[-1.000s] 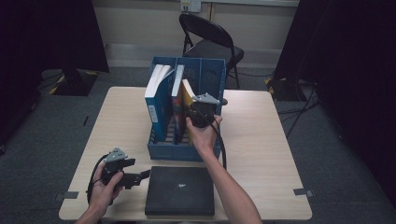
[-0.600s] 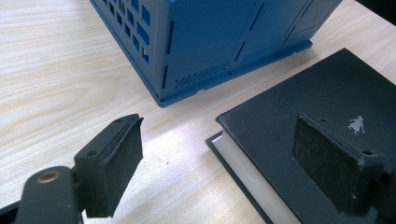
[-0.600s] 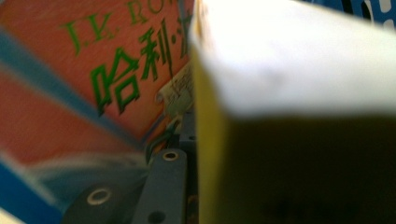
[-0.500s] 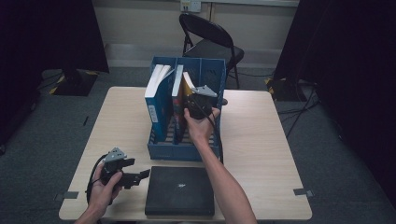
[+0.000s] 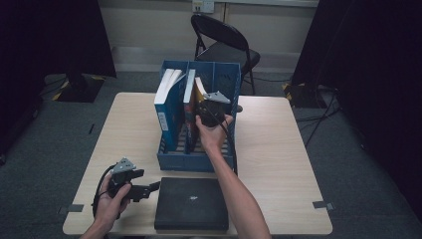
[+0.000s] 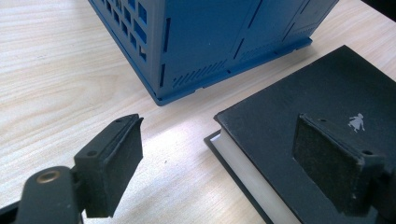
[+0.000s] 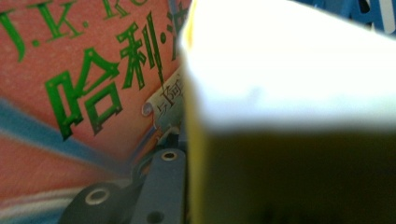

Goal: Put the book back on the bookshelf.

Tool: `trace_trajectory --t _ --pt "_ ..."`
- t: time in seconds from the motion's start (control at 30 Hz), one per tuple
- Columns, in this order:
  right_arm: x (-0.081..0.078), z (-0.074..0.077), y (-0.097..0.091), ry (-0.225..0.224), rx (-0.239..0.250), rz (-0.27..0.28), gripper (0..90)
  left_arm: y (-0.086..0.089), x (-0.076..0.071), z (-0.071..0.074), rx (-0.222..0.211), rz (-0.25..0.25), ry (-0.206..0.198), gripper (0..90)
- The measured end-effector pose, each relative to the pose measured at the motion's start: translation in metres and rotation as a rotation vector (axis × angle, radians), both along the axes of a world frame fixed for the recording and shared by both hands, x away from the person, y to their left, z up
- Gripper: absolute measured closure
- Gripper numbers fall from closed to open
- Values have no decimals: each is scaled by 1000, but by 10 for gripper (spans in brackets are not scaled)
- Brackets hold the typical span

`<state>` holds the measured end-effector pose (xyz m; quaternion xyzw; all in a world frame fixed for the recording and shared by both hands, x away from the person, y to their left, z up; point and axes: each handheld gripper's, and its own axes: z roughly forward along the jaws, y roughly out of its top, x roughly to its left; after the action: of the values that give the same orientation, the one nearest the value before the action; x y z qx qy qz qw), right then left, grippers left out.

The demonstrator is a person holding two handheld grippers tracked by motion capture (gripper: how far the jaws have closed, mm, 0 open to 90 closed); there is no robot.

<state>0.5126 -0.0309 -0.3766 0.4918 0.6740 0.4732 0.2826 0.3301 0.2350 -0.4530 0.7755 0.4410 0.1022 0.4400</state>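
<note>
A blue file rack point(image 5: 196, 162) stands mid-table and holds a blue book point(image 5: 166, 104), a red book point(image 5: 189, 99) and a yellow-covered book point(image 5: 199, 89). My right gripper point(image 5: 208, 110) reaches into the rack, jaws around the yellow book point(image 7: 289, 93), one finger point(image 7: 161, 186) against its cover beside the red book point(image 7: 84, 70). Its jaws have just been opening a little with the book still between them. My left gripper point(image 5: 149, 189) rests open at the front left, by the corner of a flat black book point(image 5: 191, 203). In its own view the left gripper point(image 6: 224, 158) straddles that black book's point(image 6: 289, 112) corner without touching.
A black folding chair point(image 5: 226, 47) stands behind the table. The rack's corner point(image 6: 210, 37) is close ahead of the left gripper. Bare tabletop point(image 5: 278, 144) lies right of the rack, and the table's front edge runs just below the black book.
The right hand has edged slightly farther into the rack with the yellow book. The left hand and the black book have not moved.
</note>
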Motion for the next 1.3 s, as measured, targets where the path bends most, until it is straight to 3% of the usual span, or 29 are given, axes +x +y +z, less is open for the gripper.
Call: trace_trajectory --t 0.27,0.6,0.77,0.97,1.07,1.3 --pt "-10 -5 -1 12 -14 39 690 -2 -1 1 2 -10 0 159" --pt "-19 -7 -5 24 -22 92 563 0 -1 0 -4 2 1 159" --pt "-29 -11 -10 34 -38 144 522 -1 -1 1 0 -1 3 159" --pt "-40 -13 -16 48 -43 205 522 -1 -1 1 0 -2 1 159" --pt "-46 -16 -19 37 -59 228 555 -1 -1 1 2 -2 4 159" --pt "-58 -24 -26 60 -73 286 624 -1 -1 0 2 0 1 159"
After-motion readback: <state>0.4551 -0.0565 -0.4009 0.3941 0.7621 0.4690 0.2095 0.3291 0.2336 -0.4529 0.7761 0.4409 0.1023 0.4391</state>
